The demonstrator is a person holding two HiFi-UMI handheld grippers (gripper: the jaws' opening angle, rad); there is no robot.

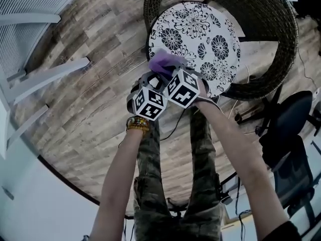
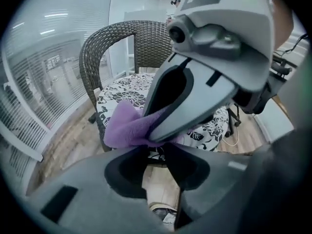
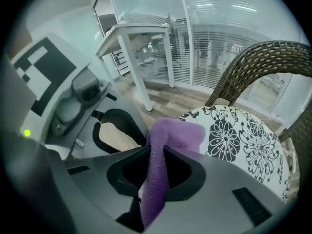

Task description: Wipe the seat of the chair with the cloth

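Cloth (image 3: 178, 130), one, pinched in right gripper (image 3: 156, 152), left gripper (image 2: 155, 152) parted, one chair (image 1: 271, 29)

A small purple cloth (image 1: 165, 63), soft and fleecy, is bunched into a fold and pinched between the closed jaws of the right gripper (image 1: 168, 73), just above the middle of the head view. It sits over the lower-left edge of the seat (image 1: 200, 36); whether it touches the seat cannot be told. The seat is a round white cushion printed with black flowers, lying flat in a dark woven wicker chair (image 1: 281, 29) at the top of the frame.
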